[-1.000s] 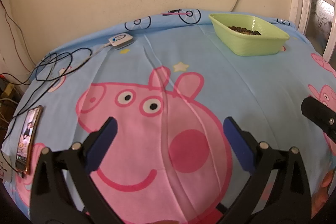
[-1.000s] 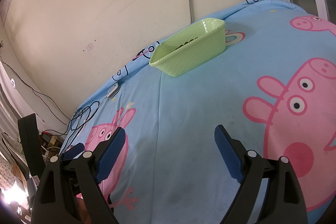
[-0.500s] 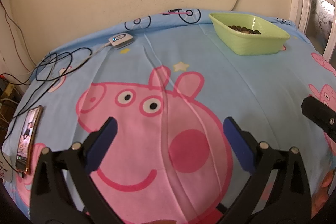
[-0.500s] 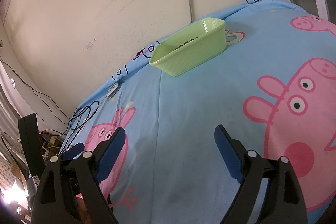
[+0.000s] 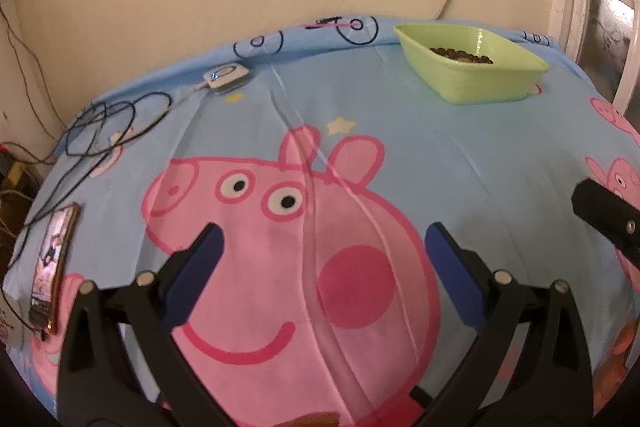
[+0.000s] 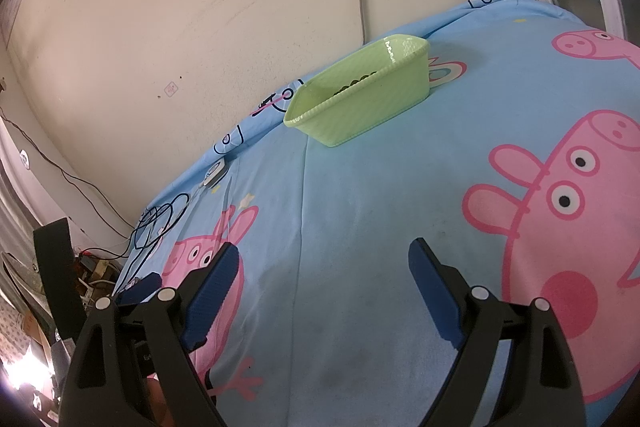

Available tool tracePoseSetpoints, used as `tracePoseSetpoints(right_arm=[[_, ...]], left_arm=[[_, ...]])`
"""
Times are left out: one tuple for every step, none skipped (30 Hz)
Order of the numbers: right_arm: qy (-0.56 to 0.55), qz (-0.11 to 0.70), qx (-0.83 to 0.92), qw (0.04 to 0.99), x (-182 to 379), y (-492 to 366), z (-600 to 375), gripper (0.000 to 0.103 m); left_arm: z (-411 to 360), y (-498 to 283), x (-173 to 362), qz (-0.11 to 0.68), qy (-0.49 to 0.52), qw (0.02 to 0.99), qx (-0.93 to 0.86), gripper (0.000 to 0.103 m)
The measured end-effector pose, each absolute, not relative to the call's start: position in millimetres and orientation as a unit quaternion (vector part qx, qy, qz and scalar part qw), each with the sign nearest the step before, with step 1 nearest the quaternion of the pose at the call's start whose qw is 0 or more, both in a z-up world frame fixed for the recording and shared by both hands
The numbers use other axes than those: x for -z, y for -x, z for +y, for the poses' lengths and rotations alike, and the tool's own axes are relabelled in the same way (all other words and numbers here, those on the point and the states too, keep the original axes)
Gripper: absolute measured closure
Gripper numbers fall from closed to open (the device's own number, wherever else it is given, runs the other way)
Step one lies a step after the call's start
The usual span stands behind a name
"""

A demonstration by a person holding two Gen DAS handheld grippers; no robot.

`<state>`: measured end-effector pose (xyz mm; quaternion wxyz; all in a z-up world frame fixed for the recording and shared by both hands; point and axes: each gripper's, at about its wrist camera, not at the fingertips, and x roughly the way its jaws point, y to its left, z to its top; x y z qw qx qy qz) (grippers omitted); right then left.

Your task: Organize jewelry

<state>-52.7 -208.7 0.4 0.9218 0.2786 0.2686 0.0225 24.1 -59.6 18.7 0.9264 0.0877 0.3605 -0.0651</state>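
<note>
The left tongs [image 5: 320, 251] and the right tongs [image 6: 322, 267] are both spread wide and hold nothing. The dark beads [image 5: 460, 54] lie far away in the light green plastic basket [image 5: 472, 83]. A clumsy reach could tip the basket, because the blue cartoon-pig sheet [image 5: 460, 163] is soft.

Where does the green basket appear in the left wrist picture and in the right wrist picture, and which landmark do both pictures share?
Left wrist view: the green basket sits at the upper right, on the blue sheet near the wall, with dark beads inside.
Right wrist view: the green basket sits just above the centre, tilted in the picture, near the wall.
Shared landmark: the small white device with its black cable, left of the basket.
</note>
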Motion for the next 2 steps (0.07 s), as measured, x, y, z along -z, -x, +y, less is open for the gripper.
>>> tracePoseSetpoints(right_arm=[[-0.279, 0.269, -0.022, 0.922, -0.4, 52.7, -208.7, 0.040], [-0.279, 0.269, -0.023, 0.922, -0.4, 52.6, -207.9, 0.040]], left_arm=[[-59.6, -24.3, -18.6, 0.362, -0.087, 0.926, 0.065, 0.006], [-59.7, -24.2, -18.5, 0.362, -0.086, 0.926, 0.065, 0.006]])
